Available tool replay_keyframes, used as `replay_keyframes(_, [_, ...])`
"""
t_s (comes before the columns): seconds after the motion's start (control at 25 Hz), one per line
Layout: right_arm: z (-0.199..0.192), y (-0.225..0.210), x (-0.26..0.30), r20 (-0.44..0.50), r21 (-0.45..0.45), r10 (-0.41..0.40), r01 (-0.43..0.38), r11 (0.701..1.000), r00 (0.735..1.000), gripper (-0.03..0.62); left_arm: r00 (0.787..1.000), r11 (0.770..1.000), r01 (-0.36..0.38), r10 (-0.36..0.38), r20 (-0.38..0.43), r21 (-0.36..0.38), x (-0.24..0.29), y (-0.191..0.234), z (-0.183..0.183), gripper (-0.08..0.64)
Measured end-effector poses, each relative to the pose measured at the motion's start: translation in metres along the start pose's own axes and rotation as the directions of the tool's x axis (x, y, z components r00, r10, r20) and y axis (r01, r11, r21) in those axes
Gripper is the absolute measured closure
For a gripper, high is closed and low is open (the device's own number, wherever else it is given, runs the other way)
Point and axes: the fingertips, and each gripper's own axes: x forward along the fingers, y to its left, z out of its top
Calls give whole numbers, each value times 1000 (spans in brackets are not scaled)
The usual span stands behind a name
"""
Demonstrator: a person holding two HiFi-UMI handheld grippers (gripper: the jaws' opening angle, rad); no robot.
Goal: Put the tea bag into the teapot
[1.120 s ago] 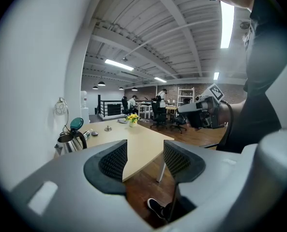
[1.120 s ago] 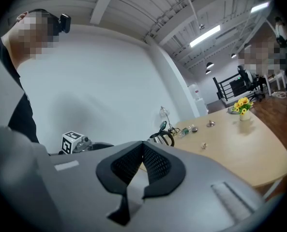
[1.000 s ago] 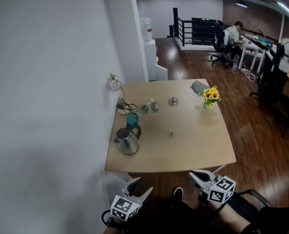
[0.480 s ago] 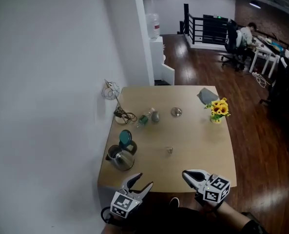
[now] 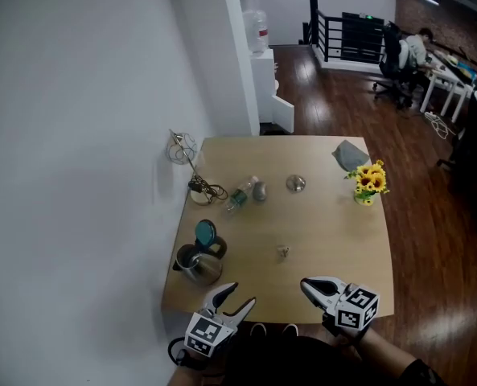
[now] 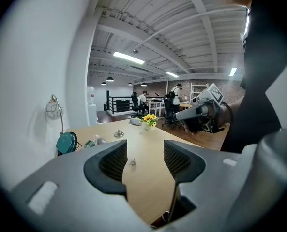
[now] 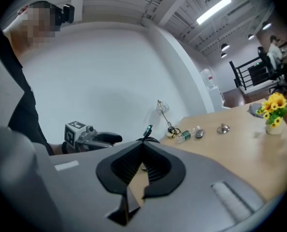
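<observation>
The left gripper is holding its fingers apart around nothing. The right gripper is pressing its own together, empty. Both are hovering at the counter's near edge. A small pale speck, probably the tea bag, is lying mid-counter, apart from the teapot, whose teal lid is standing open. The bag is likely light, limp and easily torn, so it wants a gentle pinch at the top.

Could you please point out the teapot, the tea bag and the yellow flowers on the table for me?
teapot (image 5: 196, 267): head view, on its metal body.
tea bag (image 5: 283, 251): head view, on the middle of the small bag.
yellow flowers (image 5: 370, 178): head view, on the blooms.
</observation>
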Motion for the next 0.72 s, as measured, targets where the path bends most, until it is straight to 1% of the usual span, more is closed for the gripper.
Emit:
replay_keyframes(0.2, [7, -7, 12, 1, -6, -27, 27, 1000, 1000, 584, 1000, 1000, 3, -3, -1, -3, 2, 16, 0, 328])
replay_keyframes(0.36, [13, -25, 29, -10, -60, -71, 70, 996, 997, 583, 1000, 1000, 5, -4, -13, 7, 6, 30, -2, 328])
replay_keyframes(0.44, [13, -38, 40, -29, -103, -98, 94, 990, 995, 583, 1000, 1000, 5, -5, -25, 4, 7, 35, -7, 328])
replay_keyframes(0.6, [-4, -74, 71, -94, -196, -140, 119, 973, 986, 574, 999, 1000, 7, -7, -42, -4, 14, 48, -17, 327])
replay_keyframes(0.72, [-33, -110, 95, -189, -190, -187, 151, 970, 964, 526, 999, 1000, 1, -2, -46, -26, 18, 57, -24, 328])
